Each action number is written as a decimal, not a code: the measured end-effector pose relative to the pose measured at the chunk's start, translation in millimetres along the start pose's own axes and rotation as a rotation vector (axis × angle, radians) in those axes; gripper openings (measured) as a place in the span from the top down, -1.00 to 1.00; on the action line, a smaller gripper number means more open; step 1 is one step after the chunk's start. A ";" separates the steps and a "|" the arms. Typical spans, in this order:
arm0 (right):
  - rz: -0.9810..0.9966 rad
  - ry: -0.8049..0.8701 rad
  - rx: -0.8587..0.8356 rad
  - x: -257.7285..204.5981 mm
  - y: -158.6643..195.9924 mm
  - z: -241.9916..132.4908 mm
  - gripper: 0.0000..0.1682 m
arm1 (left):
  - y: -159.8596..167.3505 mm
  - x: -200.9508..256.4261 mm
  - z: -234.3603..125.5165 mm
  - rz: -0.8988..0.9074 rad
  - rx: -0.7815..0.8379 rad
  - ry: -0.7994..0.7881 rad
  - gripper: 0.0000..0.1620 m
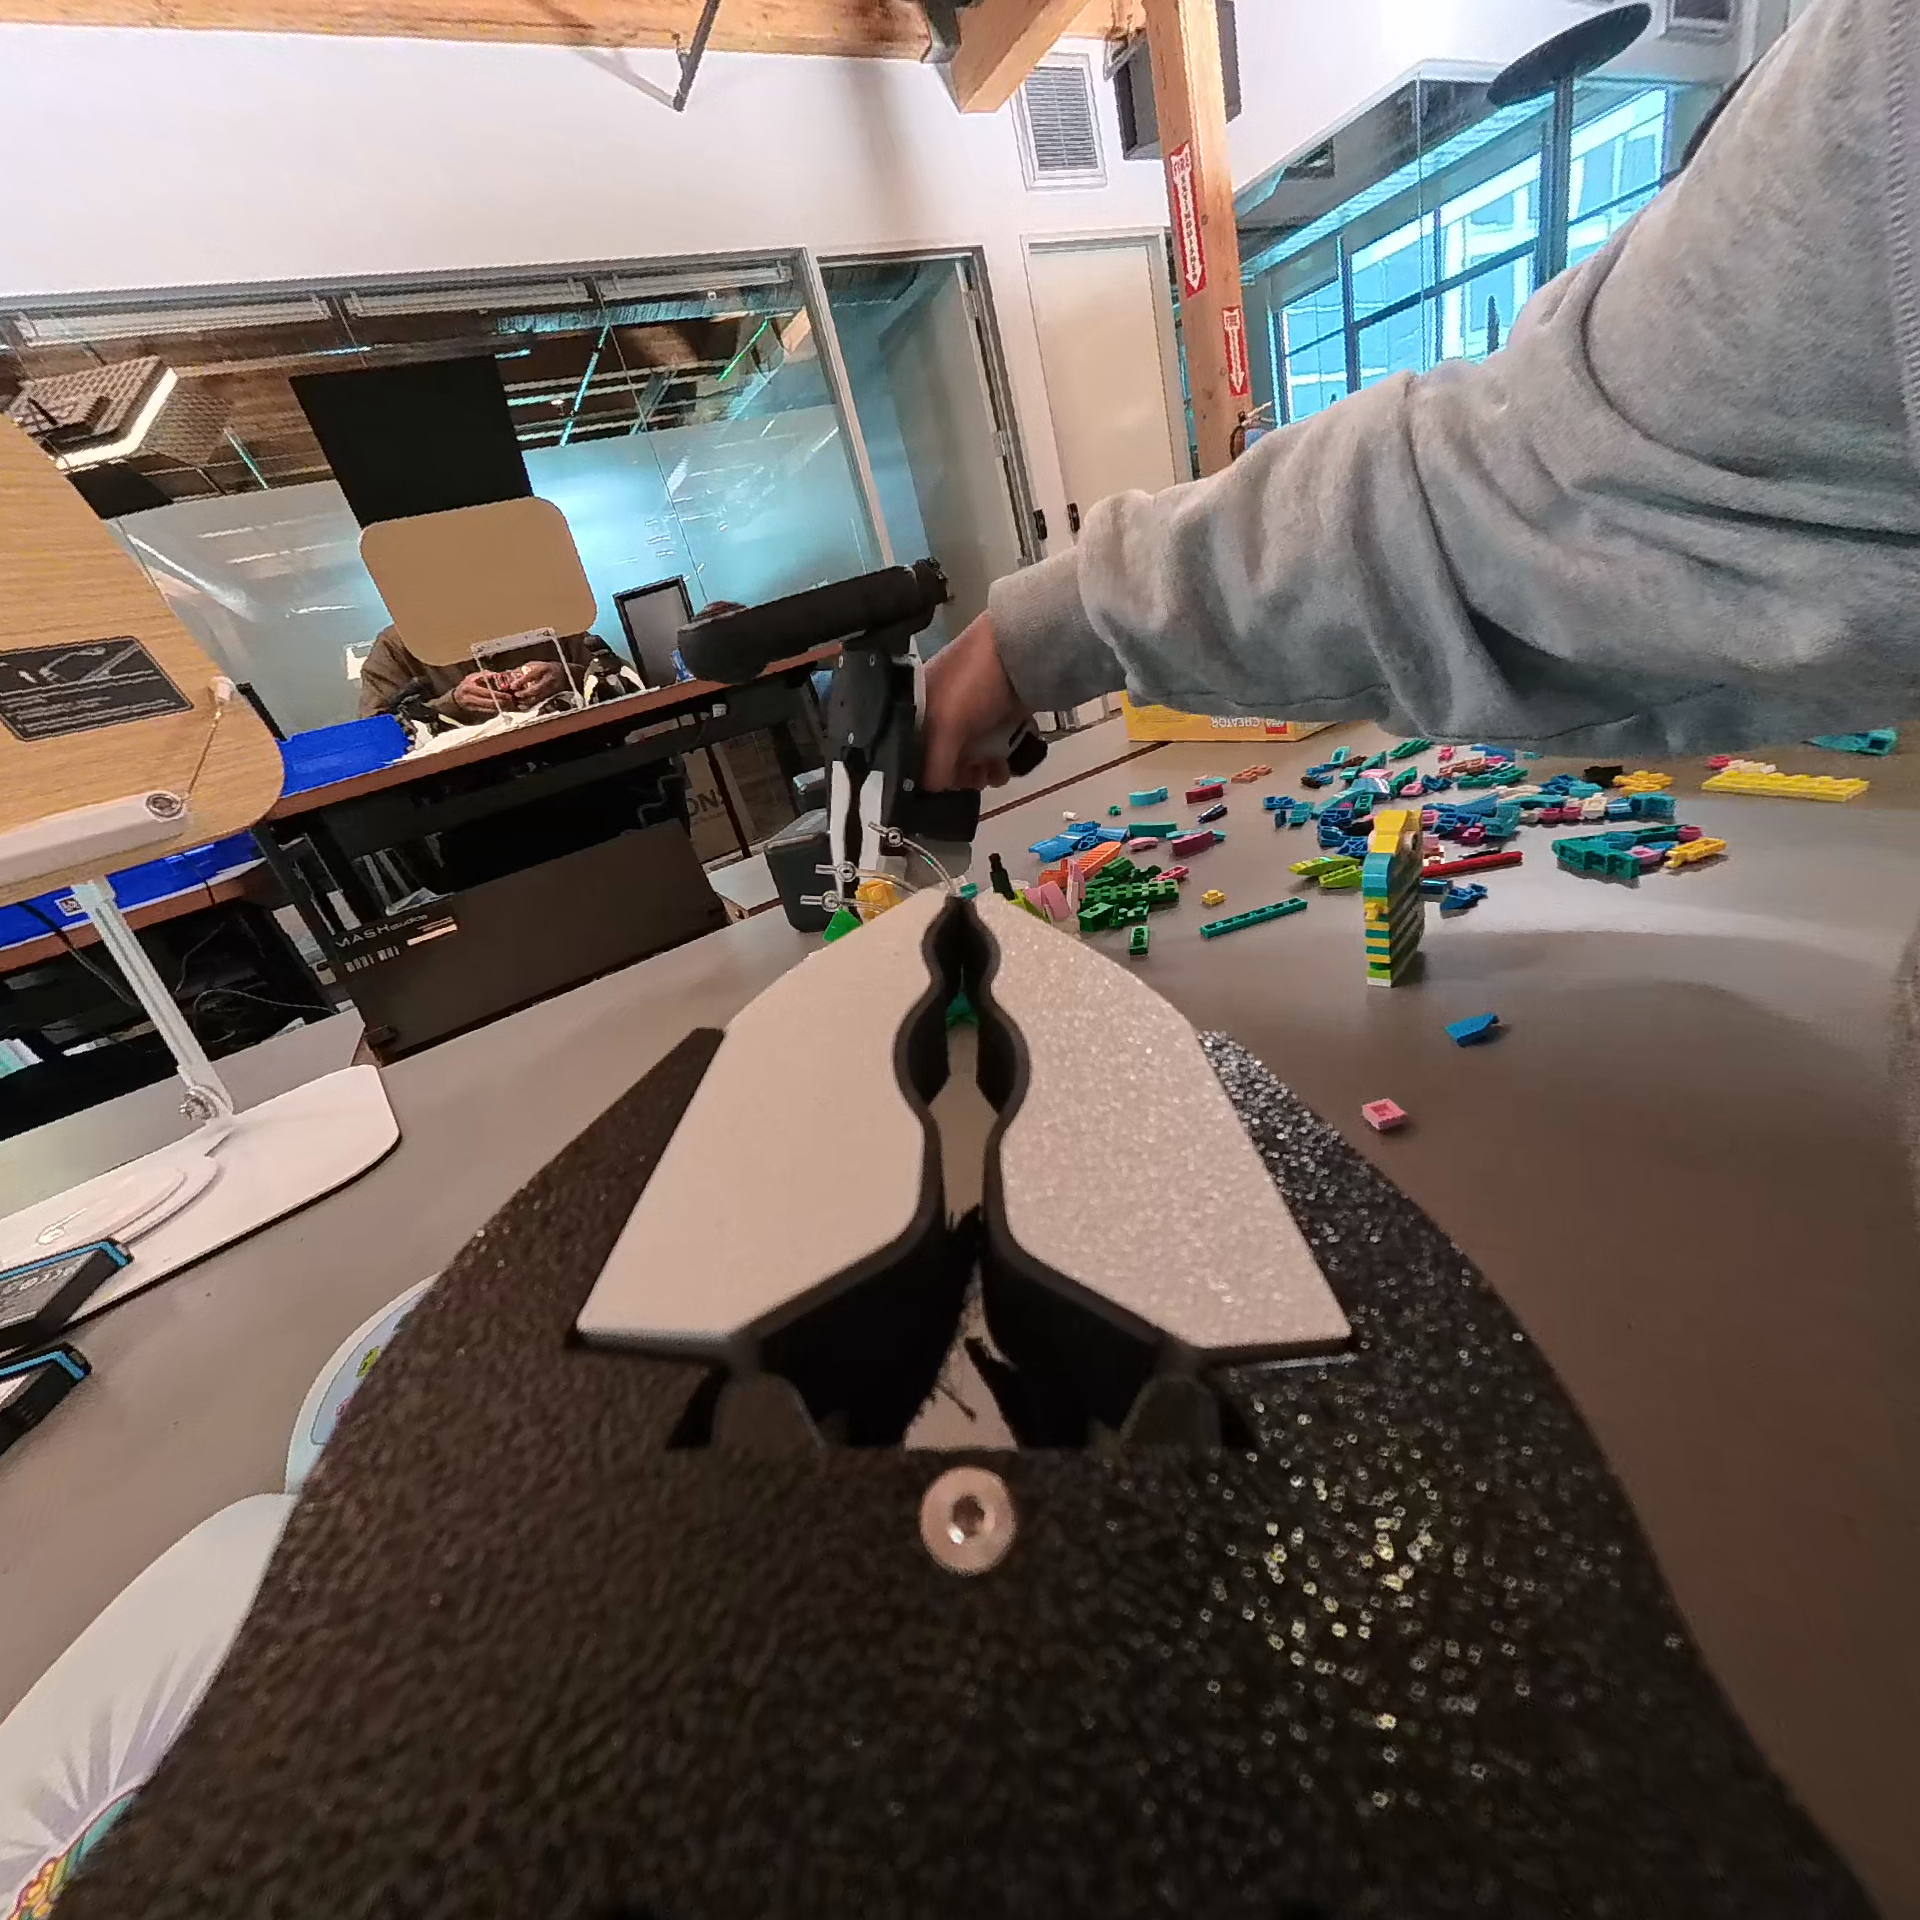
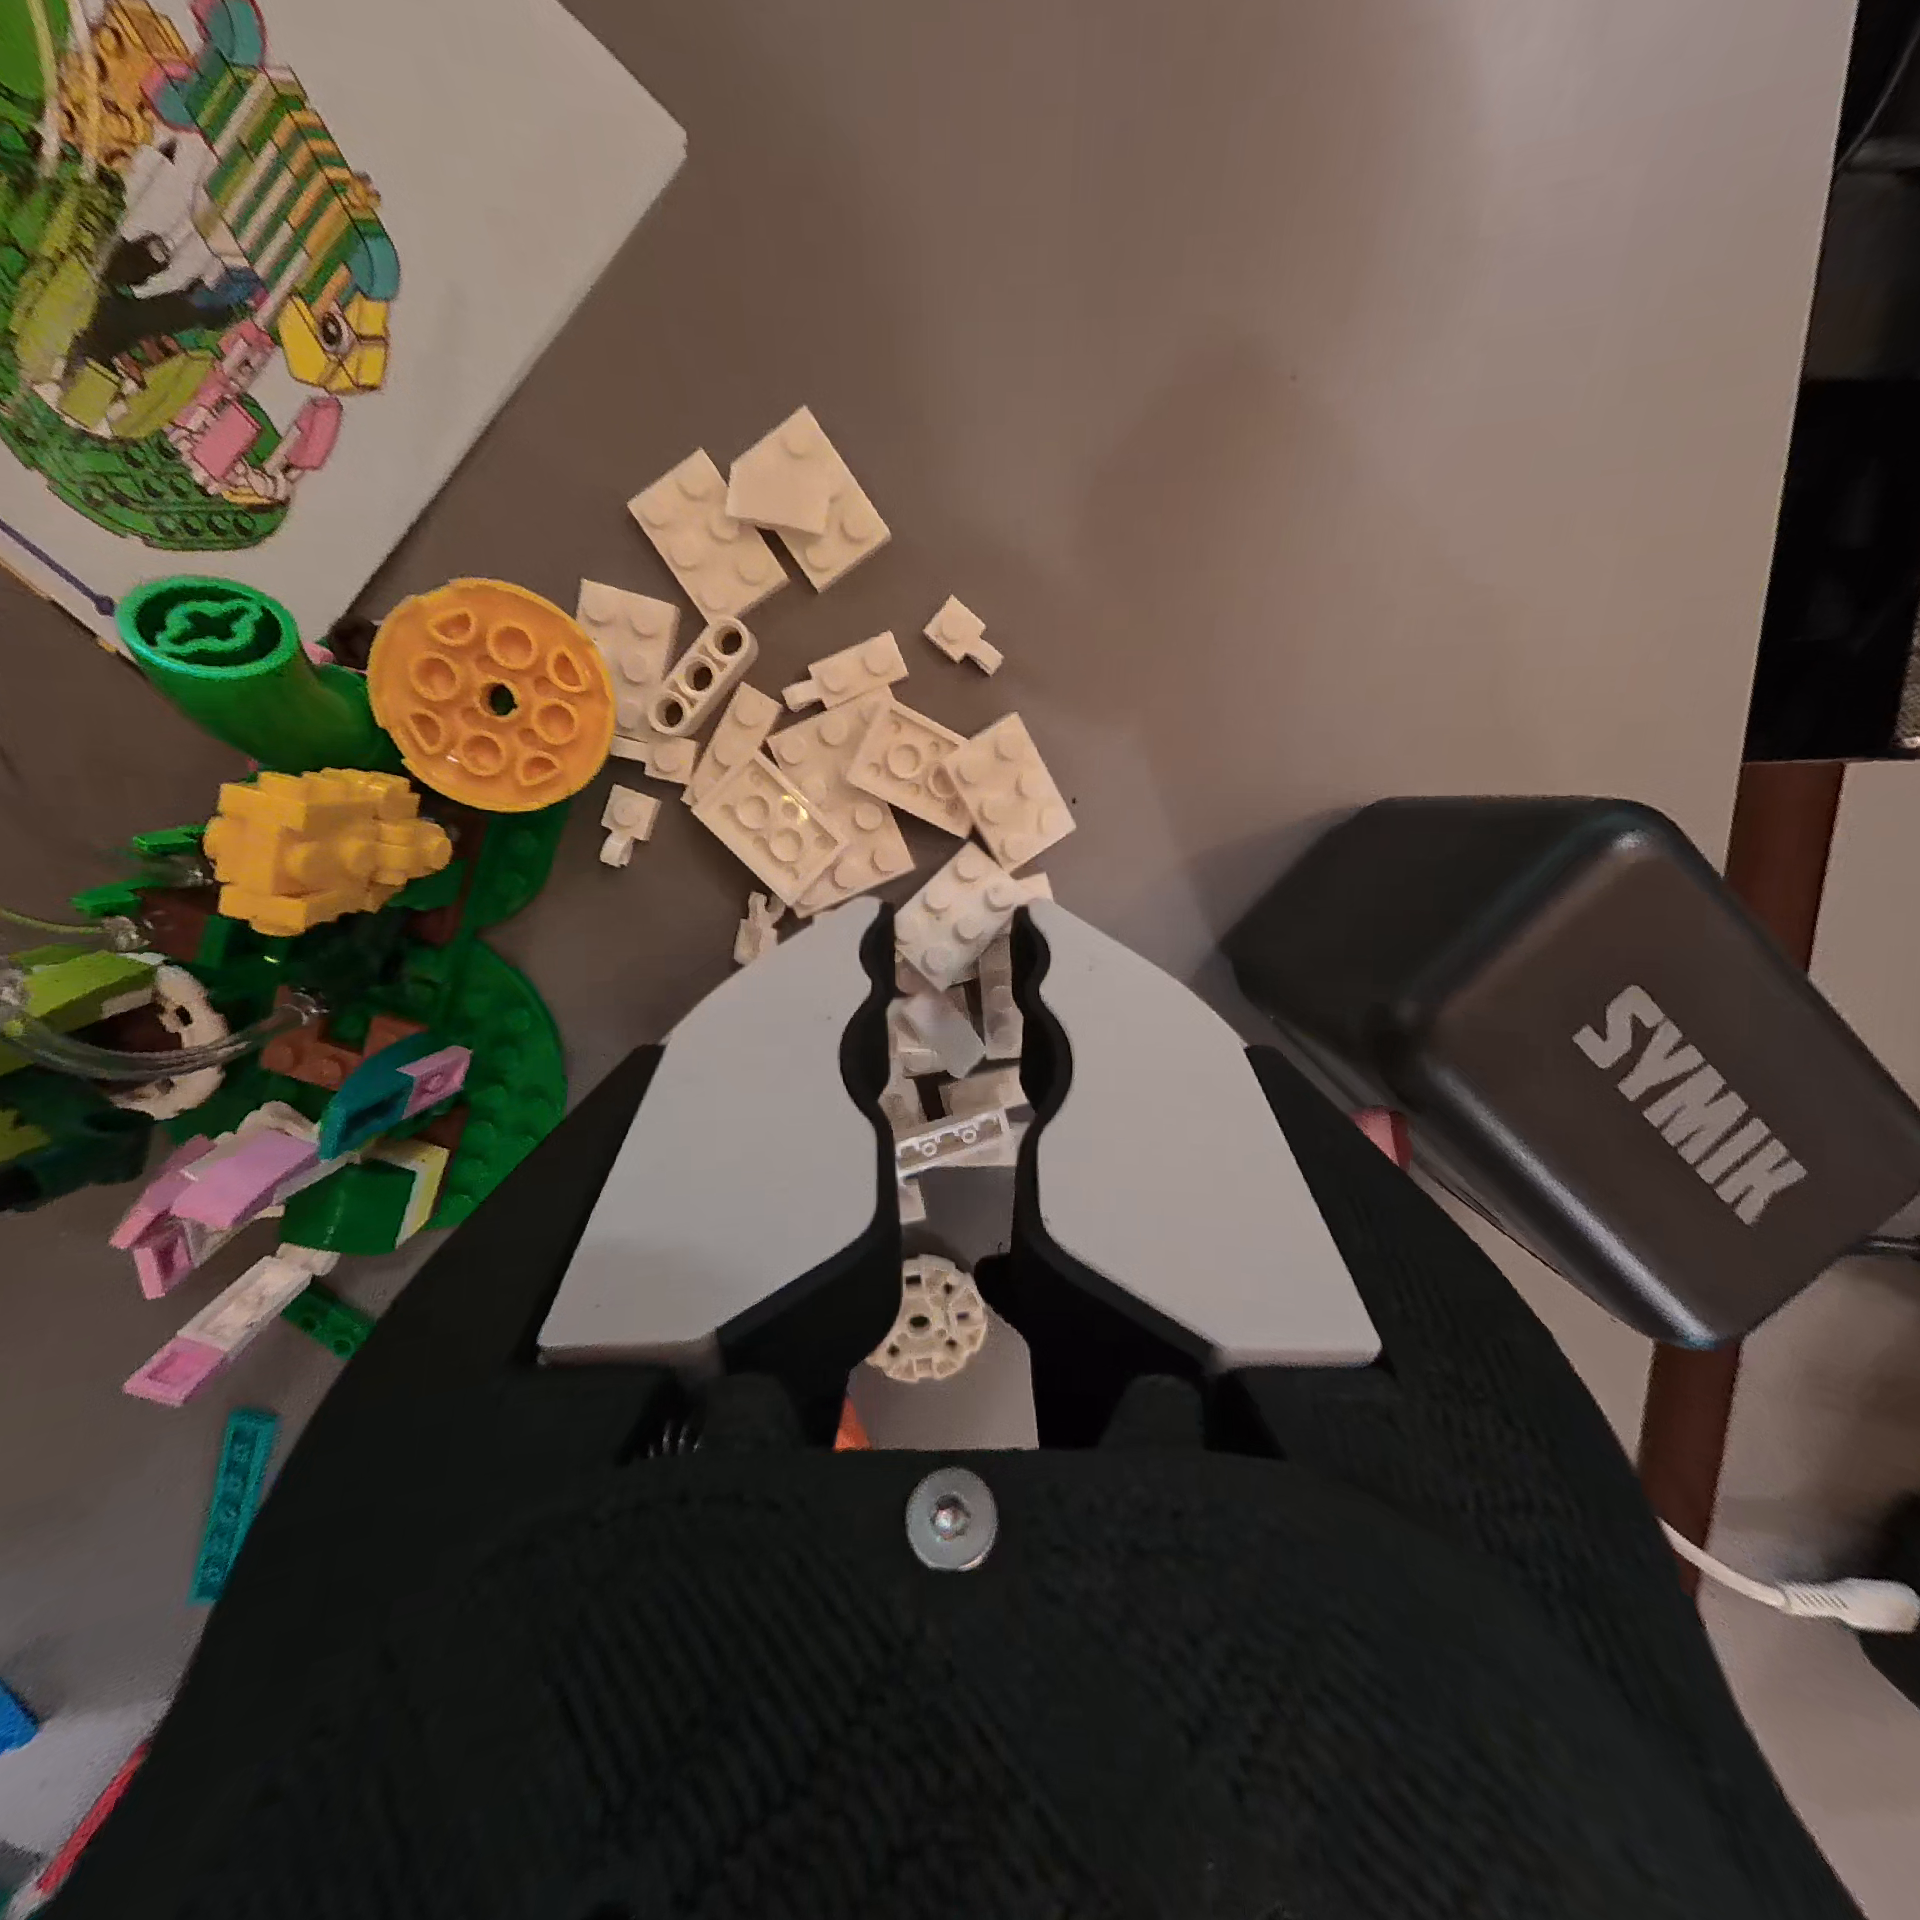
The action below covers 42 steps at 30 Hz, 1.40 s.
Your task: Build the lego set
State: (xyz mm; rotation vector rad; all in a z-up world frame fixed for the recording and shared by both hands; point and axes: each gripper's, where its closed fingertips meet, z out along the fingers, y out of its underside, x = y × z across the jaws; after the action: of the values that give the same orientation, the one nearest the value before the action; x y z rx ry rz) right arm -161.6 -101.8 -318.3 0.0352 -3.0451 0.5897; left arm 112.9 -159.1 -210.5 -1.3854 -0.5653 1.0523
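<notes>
My right gripper (image 2: 956, 920) points down into a pile of white plates (image 2: 831, 769). Its jaws are closed against the sides of one white plate (image 2: 951, 899) at the pile's near edge. To the left stands the green build (image 2: 499, 997) with a yellow flower (image 2: 312, 847) and a yellow round disc (image 2: 490, 709). My left gripper (image 1: 961, 914) hovers over the table with its jaws together. A bit of green (image 1: 961, 1008) shows through the gap; I cannot tell if it is held.
An instruction booklet (image 2: 468, 208) lies at the far left and a black case (image 2: 1538, 1039) at the right. Loose coloured bricks (image 1: 1455, 800) and a striped teal-yellow tower (image 1: 1392, 914) sit on the grey table. A grey sleeve (image 1: 1455, 582) reaches across. A white lamp base (image 1: 260, 1132) stands at the left. Across from one pair of fingers to the other is roughly 30 cm.
</notes>
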 end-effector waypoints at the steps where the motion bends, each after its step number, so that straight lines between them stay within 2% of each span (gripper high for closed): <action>1: -0.003 0.007 -0.009 1.2 1.9 -0.7 0.77 | -0.1 0.1 0.0 0.000 0.001 0.000 1.00; 13: 0.033 0.057 -0.047 13.0 32.7 -19.7 0.84 | -0.3 0.4 0.1 -0.004 0.000 -0.001 1.00; 15: 0.064 0.063 0.004 16.0 29.4 -27.5 0.99 | -0.4 0.3 0.1 -0.007 0.001 -0.002 1.00; 17: 0.079 0.080 0.010 20.5 32.2 -34.0 1.00 | -0.3 0.7 0.3 -0.005 0.000 -0.001 1.00; 23: 0.080 0.118 -0.040 27.3 46.0 -37.6 0.92 | -0.3 1.5 0.6 -0.004 0.000 -0.001 1.00; 27: 0.105 0.040 -0.047 15.2 45.8 -29.8 0.73 | 0.0 2.2 0.9 -0.001 -0.002 0.000 1.00; 32: 0.106 -0.013 -0.097 6.2 49.2 -20.1 0.70 | 0.0 2.4 1.0 -0.002 -0.002 0.000 1.00; 37: 0.061 -0.021 -0.115 2.7 50.5 -17.9 0.85 | 0.0 2.3 1.0 -0.006 -0.001 0.000 1.00; 39: 0.051 -0.002 -0.119 4.5 51.3 -19.2 0.97 | 0.1 2.3 1.1 -0.007 0.000 0.000 1.00; 42: 0.052 0.013 -0.144 6.0 56.6 -21.1 1.00 | 0.1 2.2 1.1 -0.008 0.000 0.000 1.00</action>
State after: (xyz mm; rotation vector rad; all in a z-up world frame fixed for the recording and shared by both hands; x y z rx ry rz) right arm -168.6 -41.5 -319.6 -0.0519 -3.0749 0.3708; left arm 113.0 -156.7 -210.9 -1.3823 -0.5709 1.0459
